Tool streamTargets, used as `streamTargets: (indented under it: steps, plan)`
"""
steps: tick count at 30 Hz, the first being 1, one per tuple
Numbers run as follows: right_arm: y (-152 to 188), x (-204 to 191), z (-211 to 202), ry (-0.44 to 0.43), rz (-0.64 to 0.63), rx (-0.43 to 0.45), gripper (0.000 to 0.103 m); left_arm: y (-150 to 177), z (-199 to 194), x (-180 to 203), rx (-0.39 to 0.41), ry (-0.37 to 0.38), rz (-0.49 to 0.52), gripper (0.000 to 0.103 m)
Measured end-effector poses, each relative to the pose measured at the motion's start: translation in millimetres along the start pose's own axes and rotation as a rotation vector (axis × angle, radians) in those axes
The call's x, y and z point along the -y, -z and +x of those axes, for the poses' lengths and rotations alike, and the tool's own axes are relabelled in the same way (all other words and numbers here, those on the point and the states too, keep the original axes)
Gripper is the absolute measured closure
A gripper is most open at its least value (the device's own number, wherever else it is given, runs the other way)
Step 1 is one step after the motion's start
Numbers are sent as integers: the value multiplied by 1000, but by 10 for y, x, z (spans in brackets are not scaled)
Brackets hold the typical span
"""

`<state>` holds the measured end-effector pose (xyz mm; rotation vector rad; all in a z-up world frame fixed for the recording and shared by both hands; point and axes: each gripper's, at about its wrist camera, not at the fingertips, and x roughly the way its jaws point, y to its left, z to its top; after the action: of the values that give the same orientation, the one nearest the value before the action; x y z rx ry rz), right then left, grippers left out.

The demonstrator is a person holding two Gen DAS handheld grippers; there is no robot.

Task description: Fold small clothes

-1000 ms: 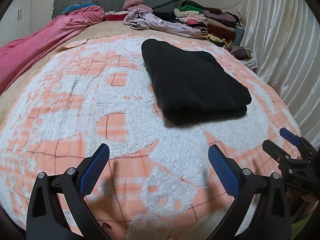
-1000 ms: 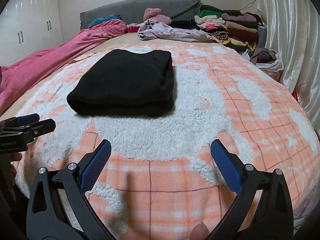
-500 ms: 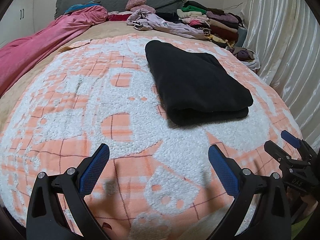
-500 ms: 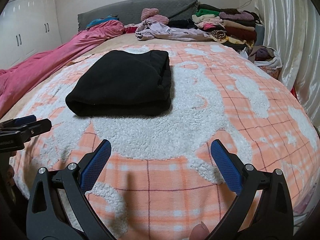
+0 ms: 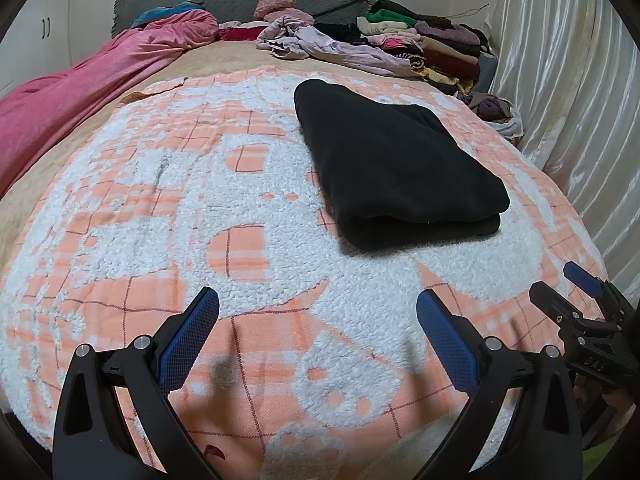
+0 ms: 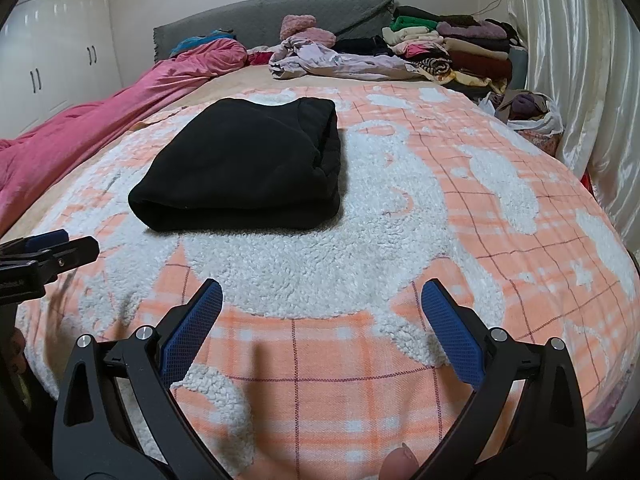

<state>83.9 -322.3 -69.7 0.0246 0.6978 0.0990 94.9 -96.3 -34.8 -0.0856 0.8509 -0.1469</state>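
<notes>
Nearest, the left hand-held gripper (image 5: pixel 318 318) and the right hand-held gripper (image 6: pixel 322 310) both hover with jaws spread wide and nothing between them, short of the folded black garment (image 6: pixel 244 168). That garment lies flat on the orange-and-white fleece blanket (image 6: pixel 440 248) covering the bed, well apart from both. Beyond the garment, a crumpled lilac garment (image 6: pixel 336 64) and a stack of folded clothes (image 6: pixel 452 46) sit by the grey headboard (image 6: pixel 260 20), with a pink duvet (image 5: pixel 88 80) to the garment's left.
</notes>
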Motion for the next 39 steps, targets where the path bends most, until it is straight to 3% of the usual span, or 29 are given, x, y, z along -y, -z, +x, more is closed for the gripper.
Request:
streamTargets:
  steps: [39]
  plan:
    - [0,-10,-2,3,-2,-2,9,2,11,4,-14,-13,9,4]
